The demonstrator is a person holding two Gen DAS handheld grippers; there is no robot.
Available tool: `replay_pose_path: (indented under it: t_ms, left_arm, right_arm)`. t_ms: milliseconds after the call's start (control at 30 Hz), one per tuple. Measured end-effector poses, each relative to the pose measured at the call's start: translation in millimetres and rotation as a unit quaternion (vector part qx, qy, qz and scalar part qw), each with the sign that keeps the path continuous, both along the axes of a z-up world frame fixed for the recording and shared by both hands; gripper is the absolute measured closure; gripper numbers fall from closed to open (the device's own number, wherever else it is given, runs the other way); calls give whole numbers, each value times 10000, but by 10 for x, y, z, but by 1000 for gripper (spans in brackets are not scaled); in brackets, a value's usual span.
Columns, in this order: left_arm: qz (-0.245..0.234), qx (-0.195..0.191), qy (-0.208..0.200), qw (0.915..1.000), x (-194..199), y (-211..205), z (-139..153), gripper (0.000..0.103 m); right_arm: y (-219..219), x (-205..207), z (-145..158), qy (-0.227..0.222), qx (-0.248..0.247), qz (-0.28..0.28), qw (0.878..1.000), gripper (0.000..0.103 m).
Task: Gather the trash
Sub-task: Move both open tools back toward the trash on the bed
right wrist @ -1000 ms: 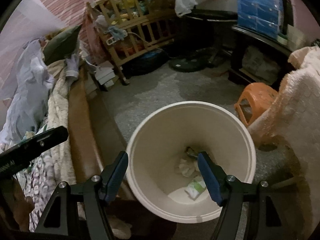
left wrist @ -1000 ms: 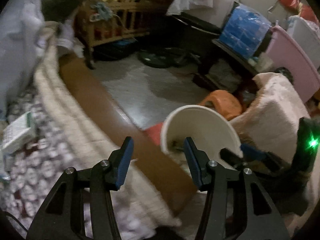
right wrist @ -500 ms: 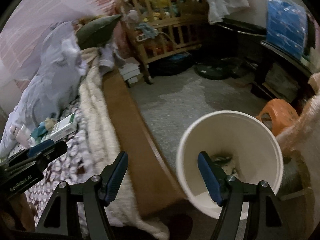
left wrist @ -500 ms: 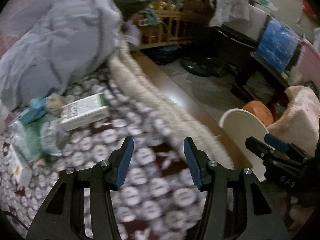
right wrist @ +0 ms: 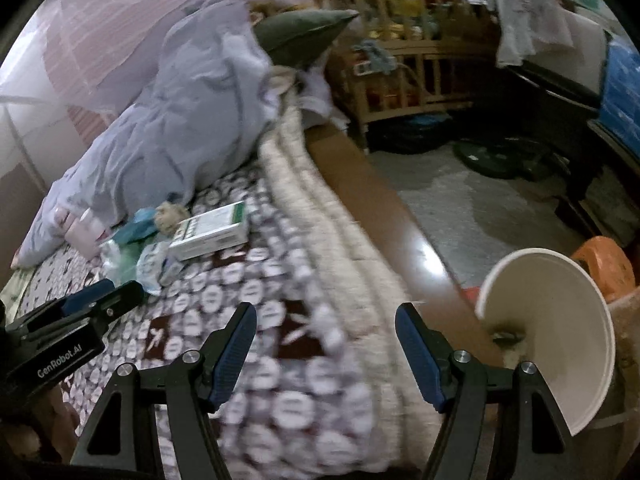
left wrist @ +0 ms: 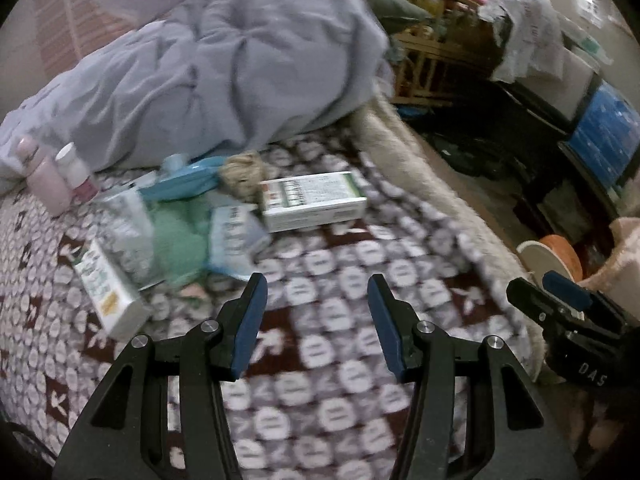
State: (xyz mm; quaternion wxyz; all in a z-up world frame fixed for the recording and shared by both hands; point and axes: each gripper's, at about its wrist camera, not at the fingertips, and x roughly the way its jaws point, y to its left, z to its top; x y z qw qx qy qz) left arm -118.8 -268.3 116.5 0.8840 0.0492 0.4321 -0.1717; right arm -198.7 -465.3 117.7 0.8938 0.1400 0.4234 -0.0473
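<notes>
White-and-green carton (left wrist: 314, 201) lies mid-bed among litter; left claw (left wrist: 316, 312) and right claw (right wrist: 326, 350) both released, empty.

A bed (left wrist: 360, 360) fills most of the view, covered with a dark red blanket (left wrist: 320, 320) with white spots. At the far side a big grey-blue quilt (left wrist: 224, 68) lies in a heap. In front of it is a little pile of things: a green and white box (left wrist: 314, 201) lying flat, a smaller box (left wrist: 110, 292) to the near left, a blue thing (left wrist: 184, 184), a brown fuzzy lump (left wrist: 242, 170), clear plastic wrappers (left wrist: 236, 240) and two small pink bottles (left wrist: 52, 180) at the far left. A fluffy cream blanket (right wrist: 340, 240) runs along the right edge of the bed. On the floor (right wrist: 480, 208) to the right stands a white bucket (right wrist: 560, 320), with an orange stool (right wrist: 608, 264) just behind it.
</notes>
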Motion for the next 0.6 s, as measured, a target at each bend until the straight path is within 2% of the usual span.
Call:
replay_pose_path:
  t_ms: [367,600]
  left_arm:
    - [642,0,125,9979,140,671,-38,52]
    - [1174,49,389,9923,353,1193,-161,52]
  right_arm:
    - [582,233,-42,148,-81,639,9978,33]
    - [831,434,-156,334,-145,909,9952,33]
